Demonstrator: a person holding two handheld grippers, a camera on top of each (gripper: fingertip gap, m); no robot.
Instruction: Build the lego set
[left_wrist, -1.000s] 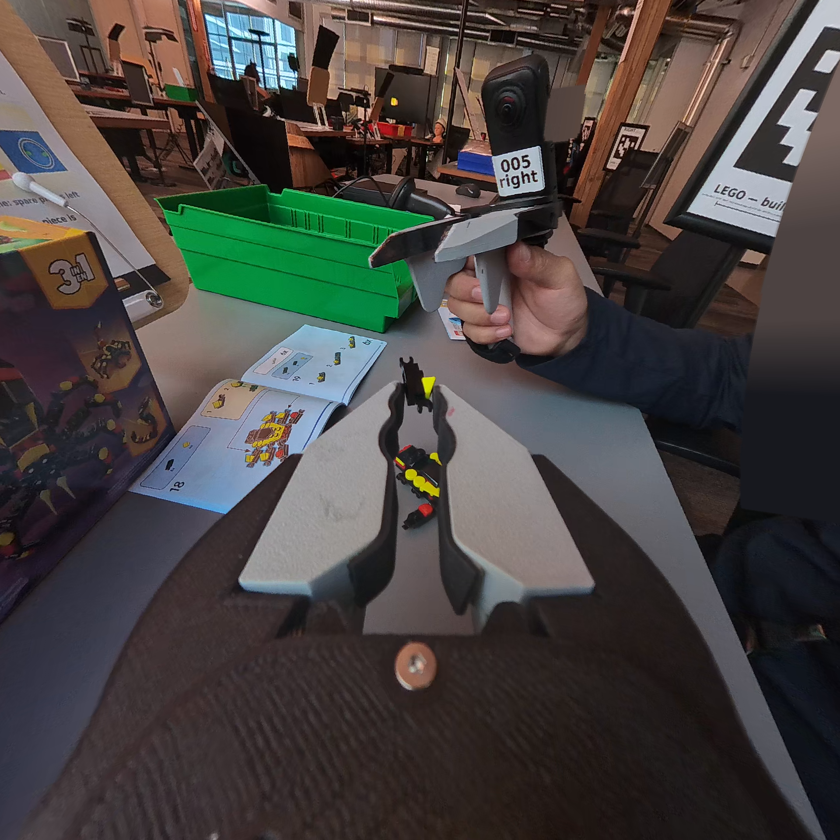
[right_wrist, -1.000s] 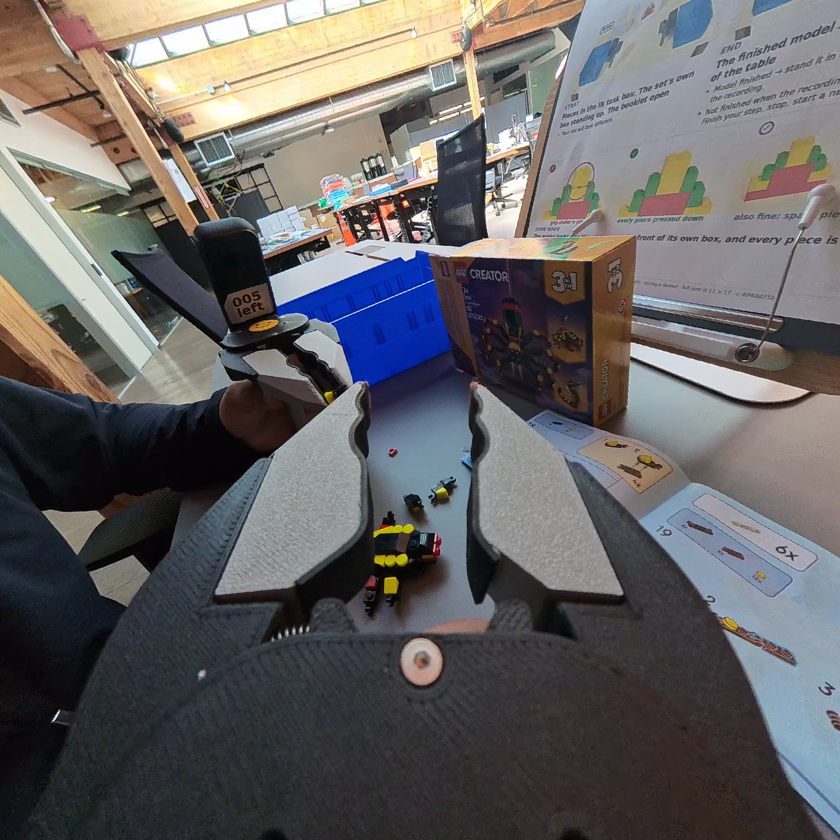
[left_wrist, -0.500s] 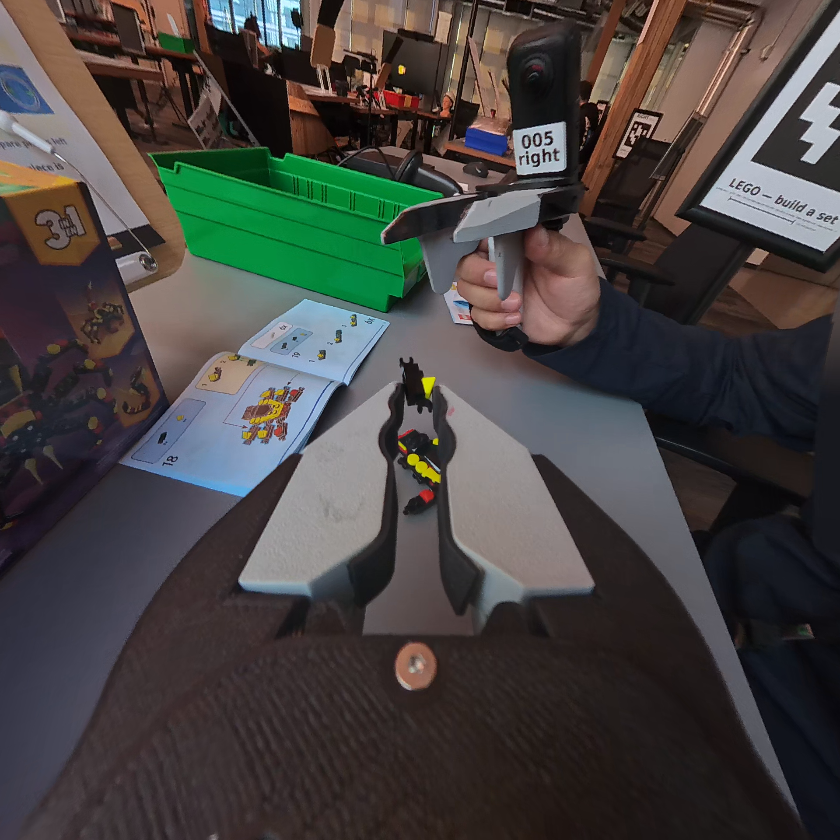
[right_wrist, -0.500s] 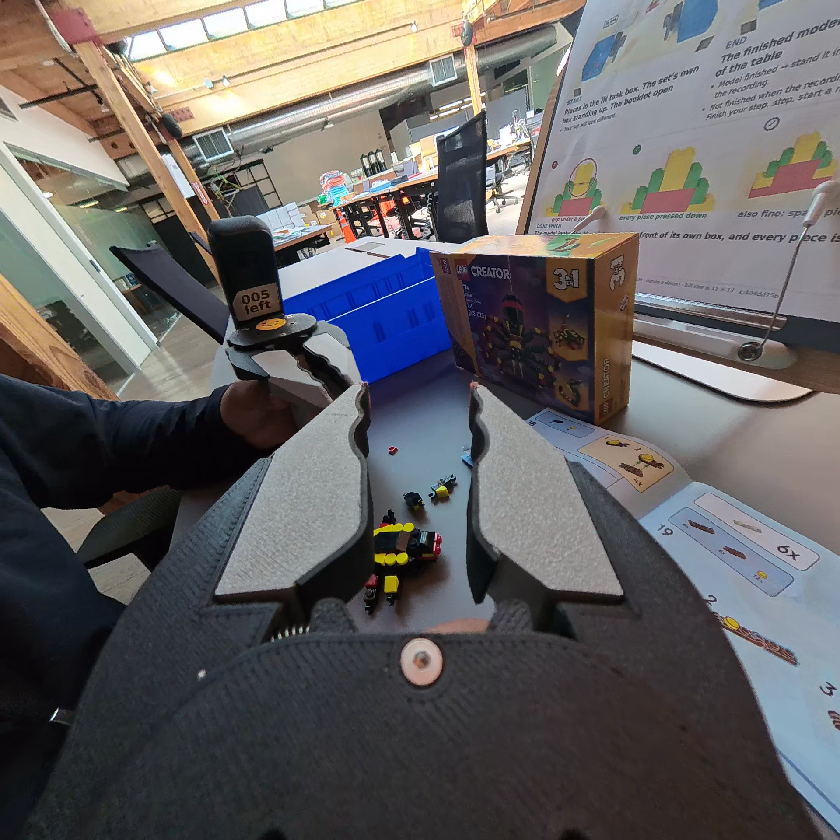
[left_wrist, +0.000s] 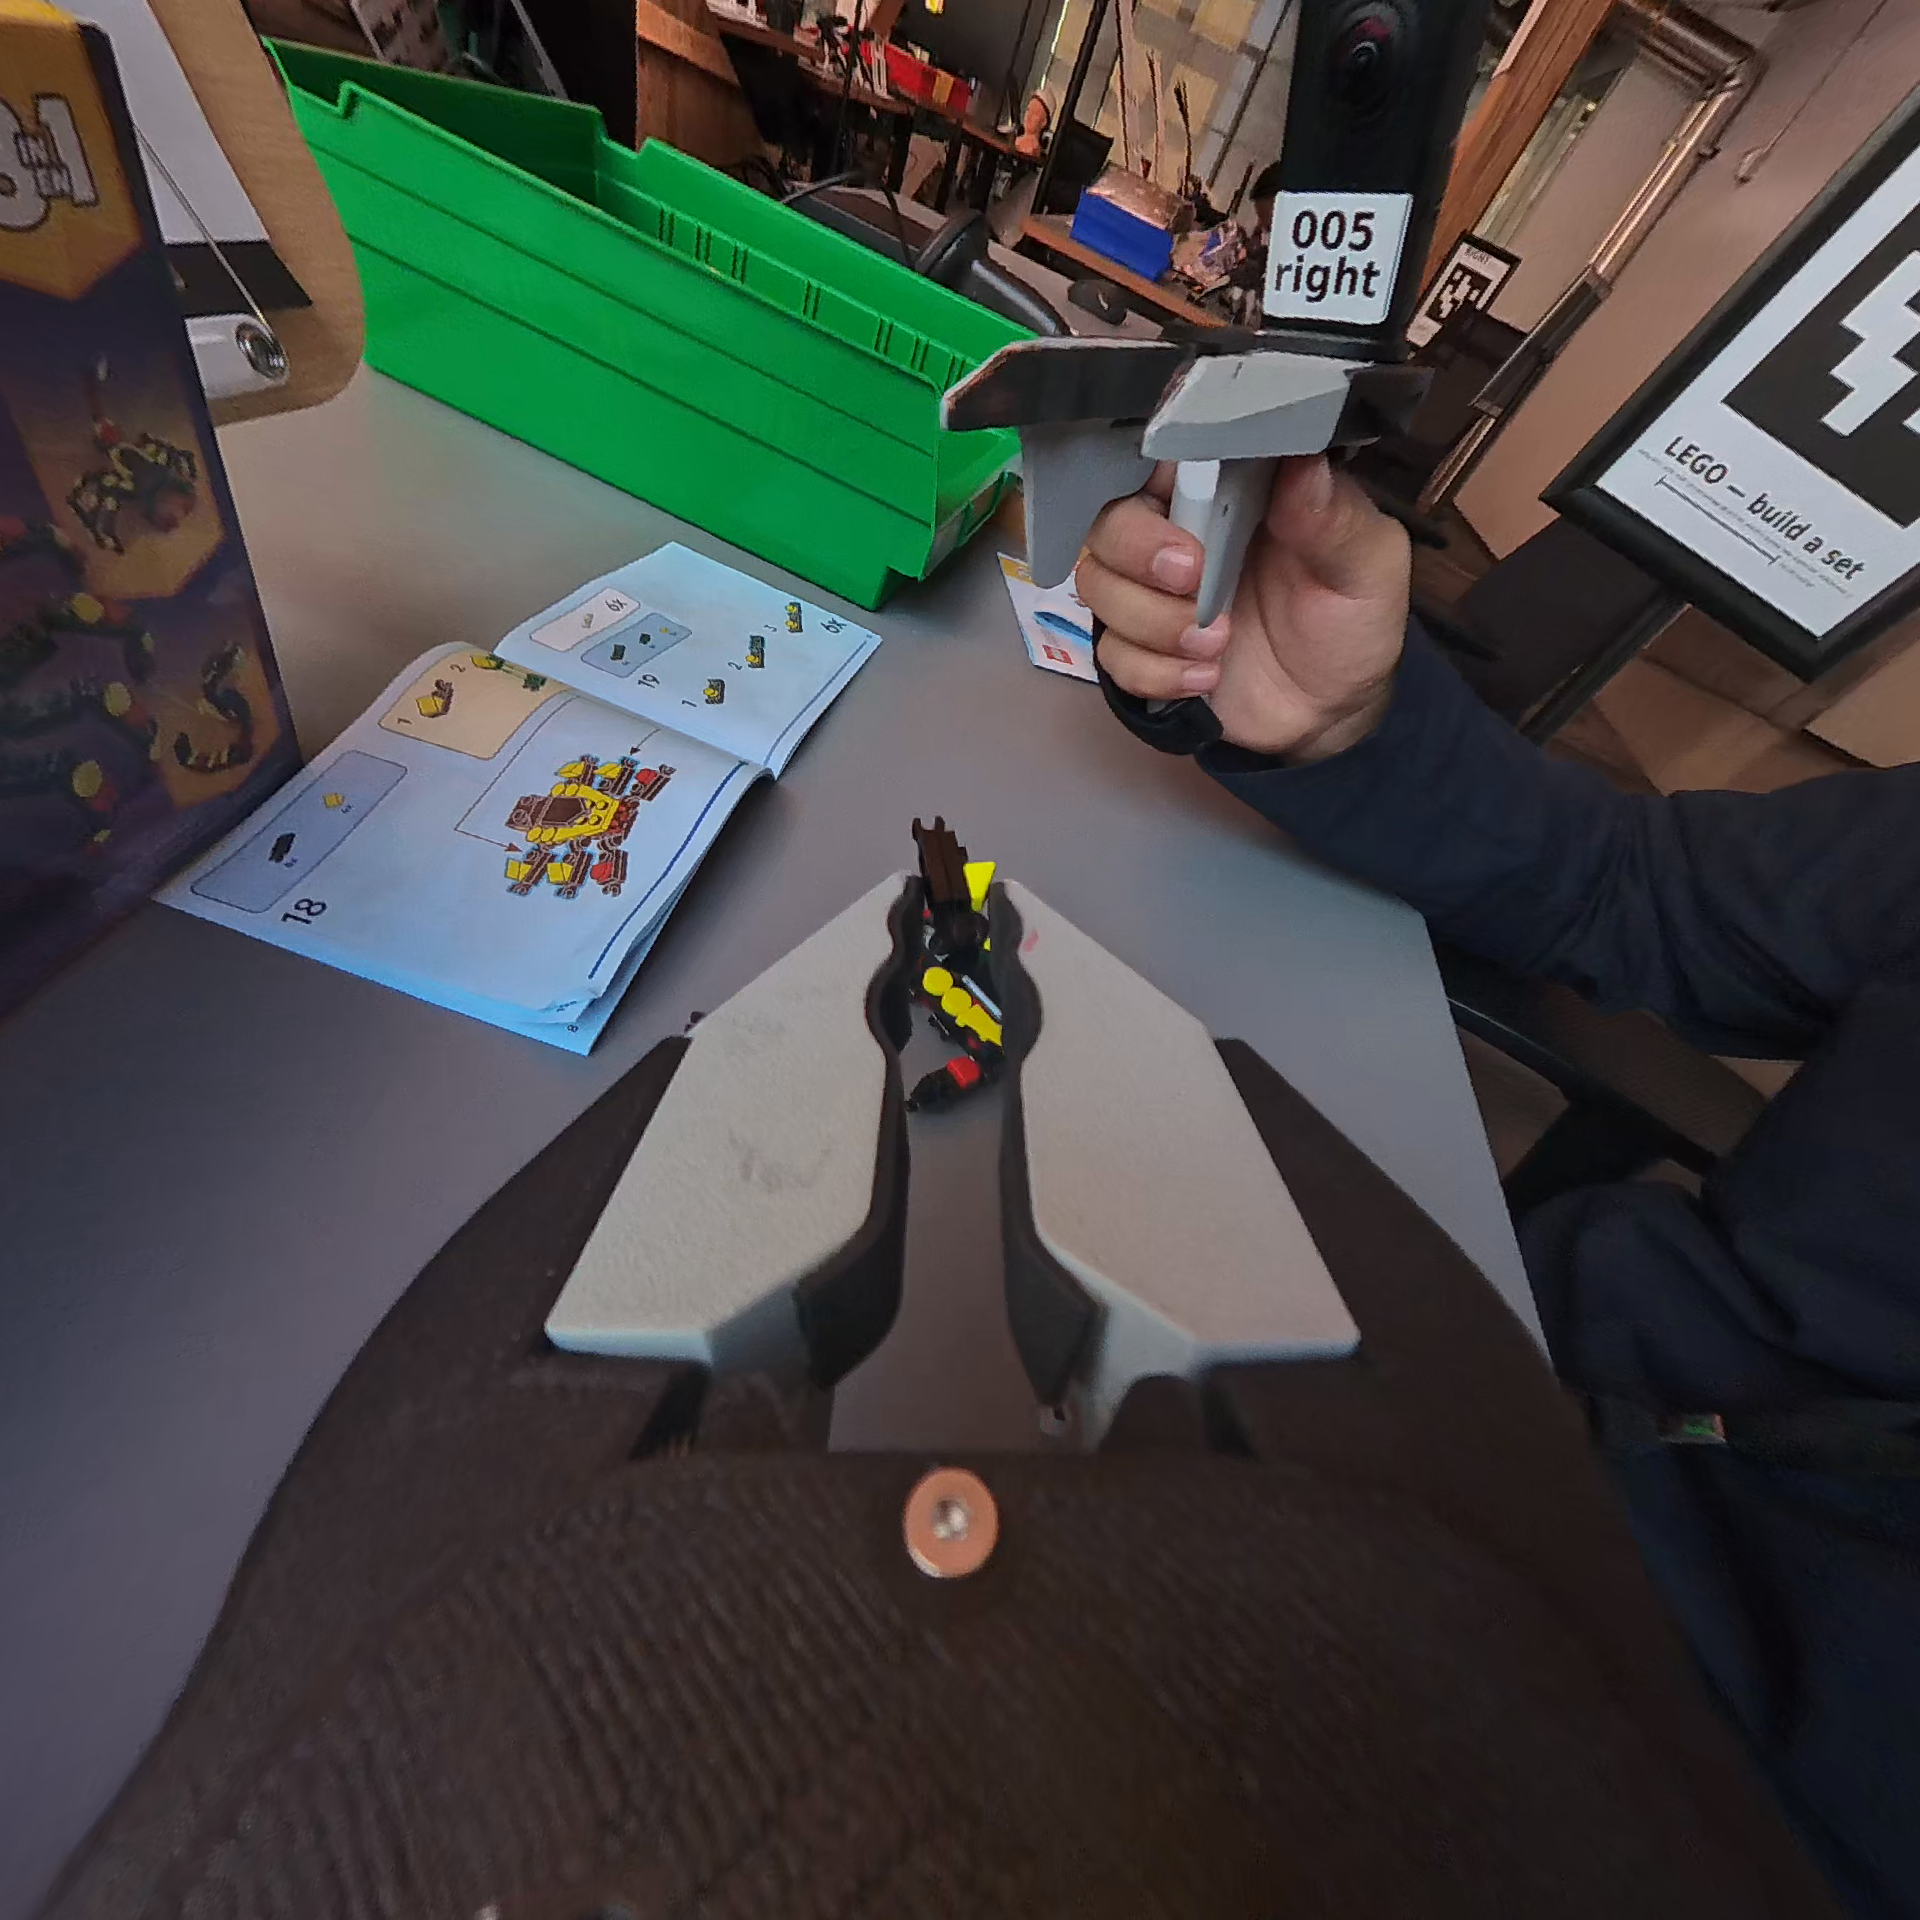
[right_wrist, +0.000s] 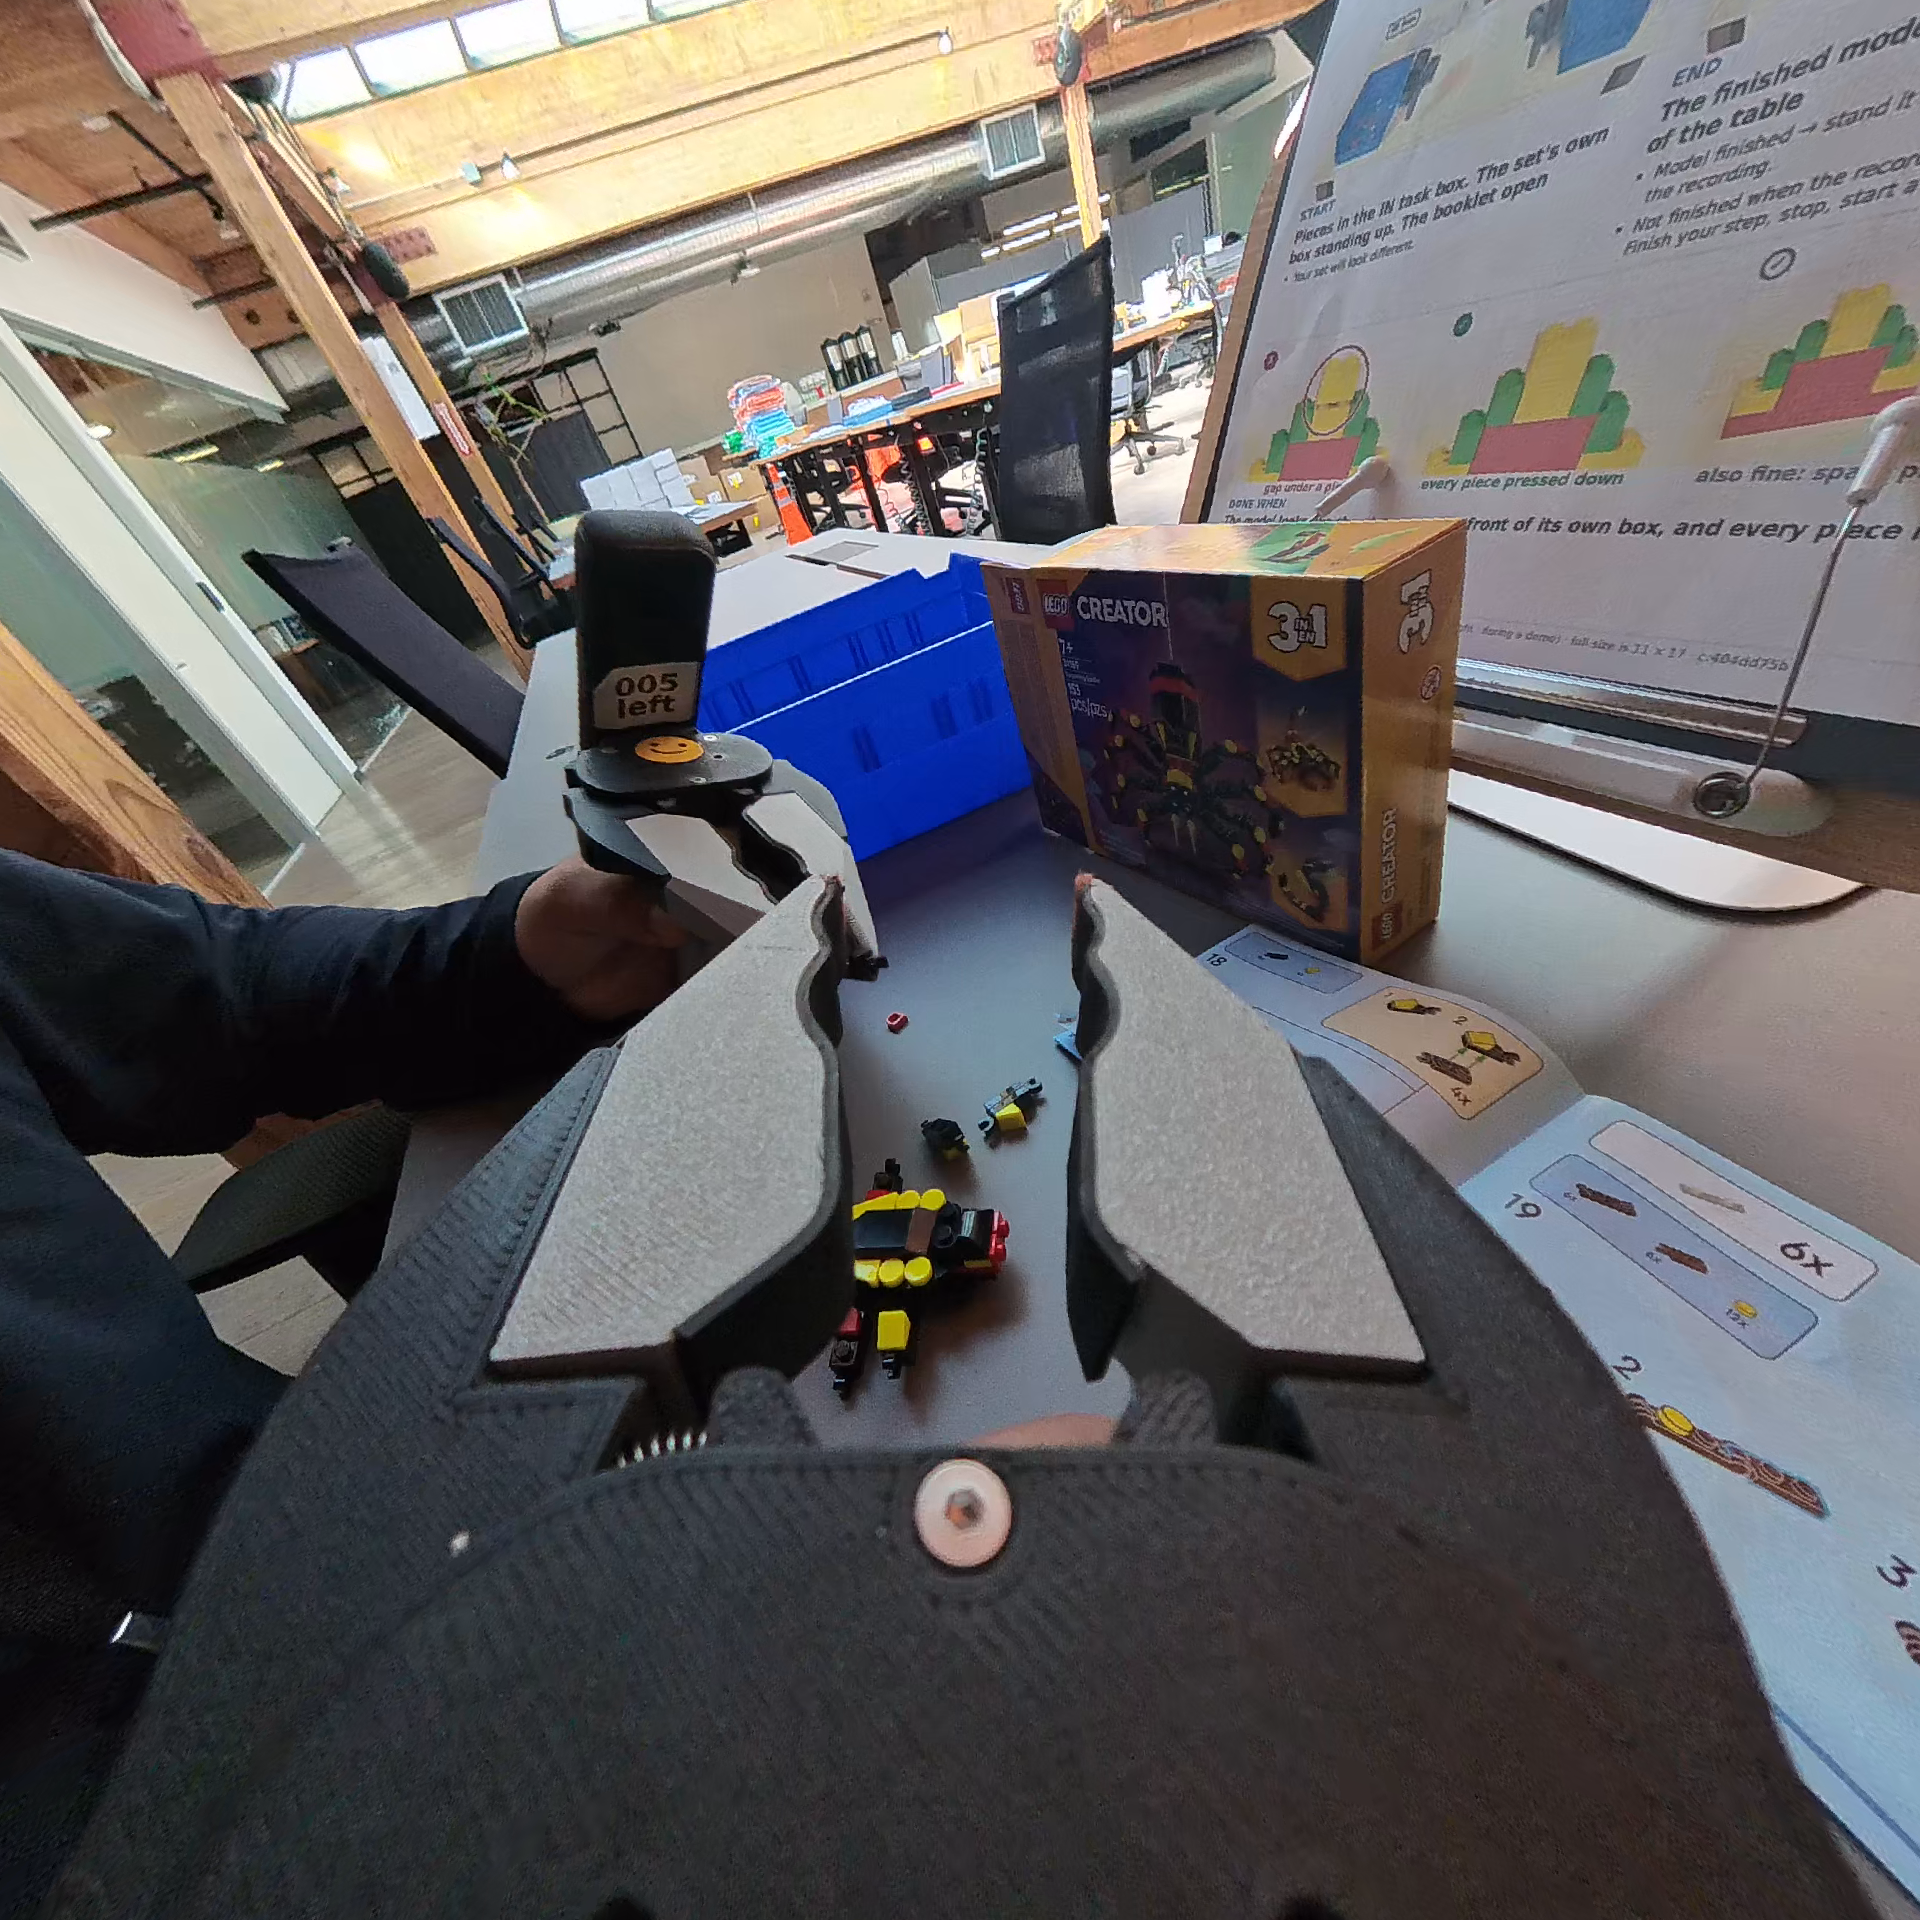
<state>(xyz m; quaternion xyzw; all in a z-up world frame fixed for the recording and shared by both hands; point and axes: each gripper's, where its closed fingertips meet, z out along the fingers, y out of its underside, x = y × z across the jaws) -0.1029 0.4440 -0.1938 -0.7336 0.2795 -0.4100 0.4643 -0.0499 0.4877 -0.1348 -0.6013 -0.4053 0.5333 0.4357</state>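
The lego model, black with yellow and red bits, lies on the grey table under the right gripper, whose fingers are spread wide and empty. The left gripper has its fingers clamped on a small black-and-yellow piece. An open booklet lies beside the set's box

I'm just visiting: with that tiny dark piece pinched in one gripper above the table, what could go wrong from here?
The left gripper pinches the small dark piece with a yellow tip only at its fingertips, so it might slip or twist out. The half-built model lies loose on the table; pressing a piece on could push it away, since the right gripper is open above it. Loose bits nearby could get knocked.
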